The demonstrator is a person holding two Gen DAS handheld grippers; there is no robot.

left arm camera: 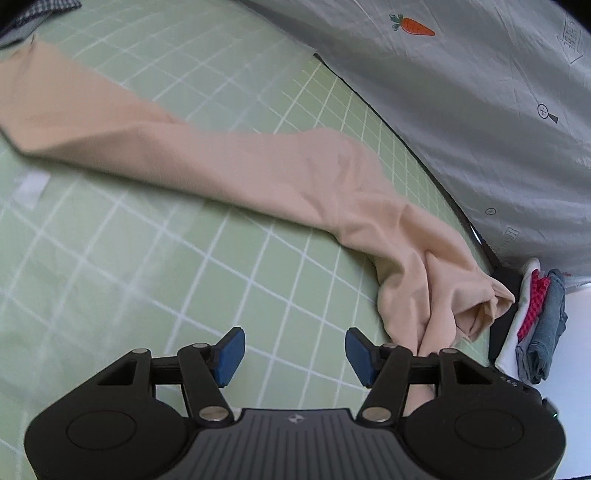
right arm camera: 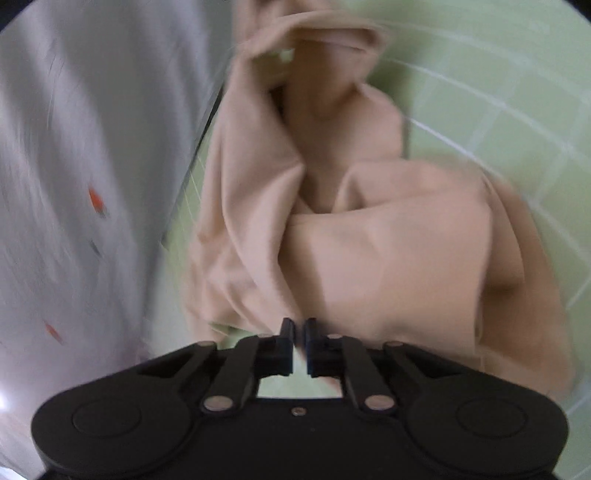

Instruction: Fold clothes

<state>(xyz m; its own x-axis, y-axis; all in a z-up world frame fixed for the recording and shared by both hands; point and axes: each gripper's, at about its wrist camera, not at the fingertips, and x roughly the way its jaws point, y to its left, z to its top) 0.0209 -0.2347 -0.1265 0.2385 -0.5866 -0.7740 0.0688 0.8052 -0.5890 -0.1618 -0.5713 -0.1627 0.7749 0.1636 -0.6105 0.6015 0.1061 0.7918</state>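
Observation:
A long peach-beige garment [left arm camera: 236, 162] lies stretched across the green grid mat [left arm camera: 110, 258], flat at the upper left and bunched at the lower right near the mat's edge. My left gripper [left arm camera: 295, 356] is open and empty, just above the mat, with the bunched end close to its right finger. In the right wrist view the same garment [right arm camera: 369, 240] hangs in folds right ahead, blurred. My right gripper [right arm camera: 299, 338] is shut on a fold of the garment.
A grey-white sheet with carrot prints [left arm camera: 461, 92] borders the mat on the far right side. A stack of folded clothes [left arm camera: 535, 321] sits past the mat's right edge. A checked cloth [left arm camera: 33, 14] lies at the top left corner.

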